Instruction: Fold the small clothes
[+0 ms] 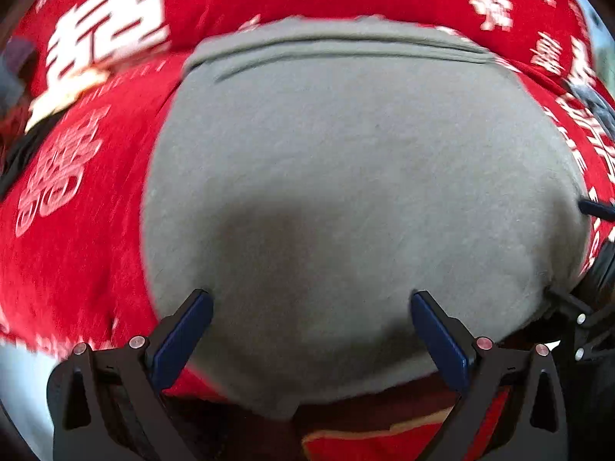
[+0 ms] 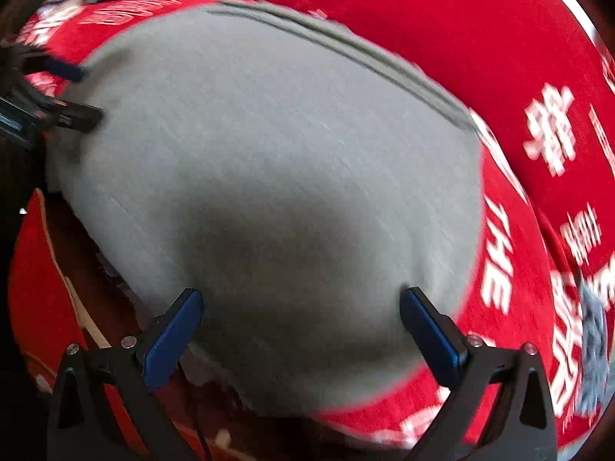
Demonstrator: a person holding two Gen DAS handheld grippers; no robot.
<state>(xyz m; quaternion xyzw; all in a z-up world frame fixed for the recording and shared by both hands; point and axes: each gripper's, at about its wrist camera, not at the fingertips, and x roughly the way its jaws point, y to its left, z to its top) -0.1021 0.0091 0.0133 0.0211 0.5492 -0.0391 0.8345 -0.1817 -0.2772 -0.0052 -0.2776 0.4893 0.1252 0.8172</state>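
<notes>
A grey garment [image 1: 346, 161] lies folded flat on a red cloth with white lettering [image 1: 77, 230]. It also fills the right wrist view [image 2: 269, 153]. Its hemmed edge lies at the far side. My left gripper [image 1: 311, 299] is open and empty, just above the garment's near edge, fingers spread wide. My right gripper [image 2: 301, 296] is open and empty, over the garment's near right part. The right gripper's fingertips [image 1: 599, 209] show at the right edge of the left wrist view. The left gripper's fingertips [image 2: 77, 115] show at the left edge of the right wrist view.
The red cloth [image 2: 499, 77] covers the surface all round the garment. A small blue-grey patterned item [image 2: 594, 349] lies on the cloth at the right. A dark drop lies below the near edge of the surface [image 1: 365, 403].
</notes>
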